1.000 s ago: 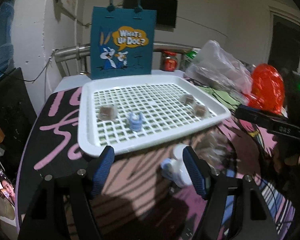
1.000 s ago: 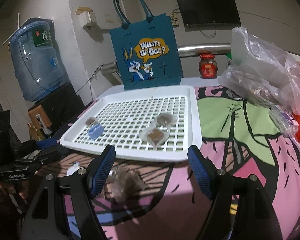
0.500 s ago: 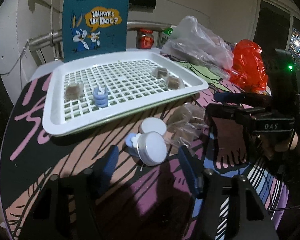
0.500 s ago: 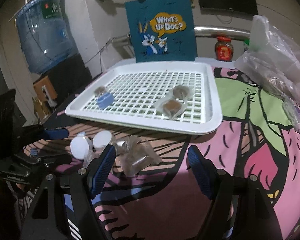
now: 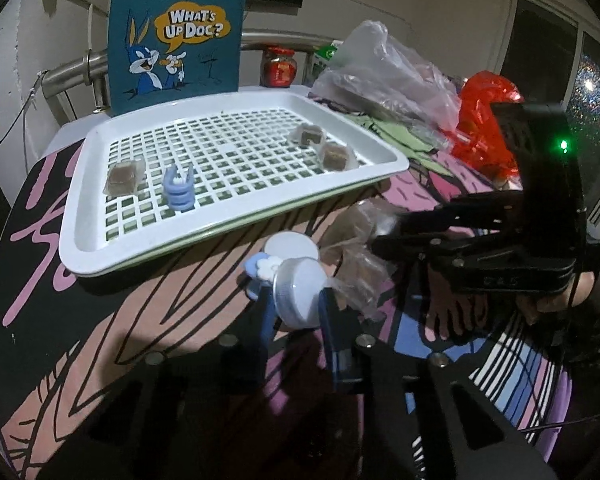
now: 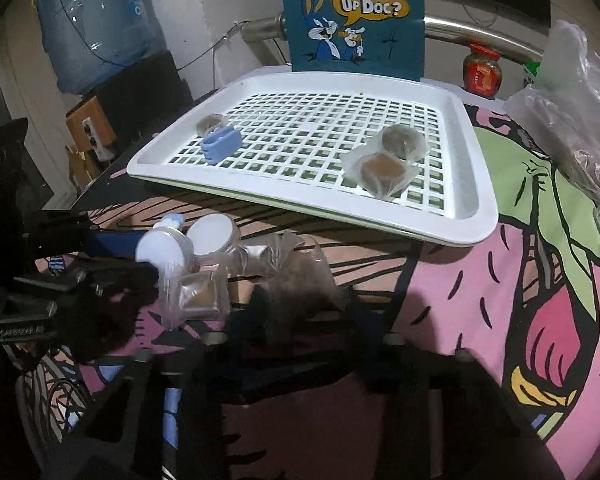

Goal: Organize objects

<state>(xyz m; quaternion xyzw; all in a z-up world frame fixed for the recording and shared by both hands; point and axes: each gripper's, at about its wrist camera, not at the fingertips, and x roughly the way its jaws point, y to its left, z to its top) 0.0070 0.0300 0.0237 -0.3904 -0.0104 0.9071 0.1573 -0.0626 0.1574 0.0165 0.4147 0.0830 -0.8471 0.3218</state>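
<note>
Jar lies on the surface just before the tray, clamped by left hand-held gripper; right hand-held gripper has just closed on a wrapped snack (blurry). Next: lift both into tray.

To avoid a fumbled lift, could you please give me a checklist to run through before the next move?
1. Left gripper on the small jar: jaws have just been closing, pads against its sides: ok.
2. Right gripper on the wrapped packet: jaws have just been closing with it between them, but the view is blurred: cannot tell.
3. Room on the white tray: middle of the grid is bare: ok.
4. Held jar clear of the second jar and the blue clip: both lie right beside it, contact unclear: cannot tell.
</note>
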